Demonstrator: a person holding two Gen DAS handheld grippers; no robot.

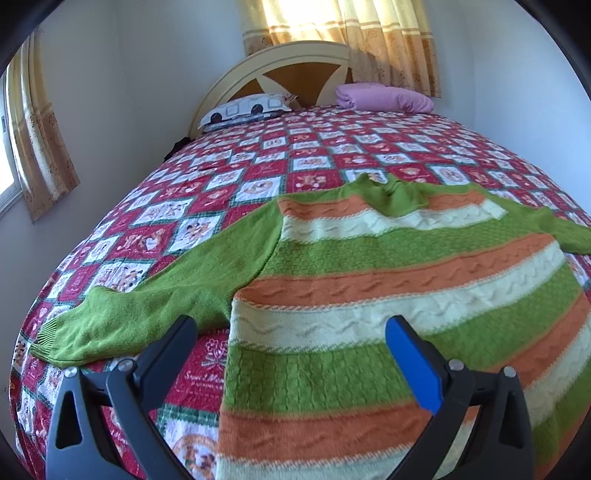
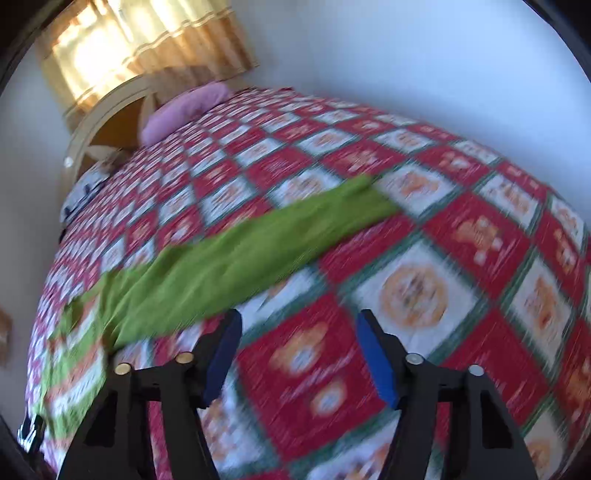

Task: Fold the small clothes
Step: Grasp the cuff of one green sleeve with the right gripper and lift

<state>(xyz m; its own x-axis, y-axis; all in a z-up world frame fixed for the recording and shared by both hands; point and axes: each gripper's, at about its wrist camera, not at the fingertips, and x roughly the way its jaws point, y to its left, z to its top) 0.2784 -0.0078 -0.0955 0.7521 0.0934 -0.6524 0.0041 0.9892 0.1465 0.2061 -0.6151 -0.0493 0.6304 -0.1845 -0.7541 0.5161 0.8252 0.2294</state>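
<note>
The left gripper (image 1: 291,332) is seen with its jaws spread wide and nothing between them; its fingers (image 1: 413,365) hang above the lower body of the sweater (image 1: 388,280), and whether the tips brush the knit cannot be told. One blue pad faces the camera, while the other finger shows only its dark side. The right gripper (image 2: 299,343) is likewise released, jaws well apart, grasping nothing, over bare bedspread (image 2: 443,258) just beside a green sleeve (image 2: 236,258).

The sweater is laid flat on the bedspread, neck toward the headboard (image 1: 295,62), striped green, orange and cream, with green sleeves stretched out to either side. Its hem is cut off by the lower edge of the left wrist view, and the far sleeve runs out of frame at the right. In the right wrist view everything is smeared by motion blur — the sweater's body appears only as a streaked patch at lower left, and the printed squares cannot be made out.

Cursive white lettering is printed on a red square between the left gripper's fingers; it is too small and partly hidden to be read with confidence — possibly "Sweet" begins it.

Farther off, a patterned pillow (image 1: 247,109) and a folded pink blanket (image 1: 384,96) lie against the headboard, with yellow curtains (image 1: 343,26) behind, lit from outside.
</note>
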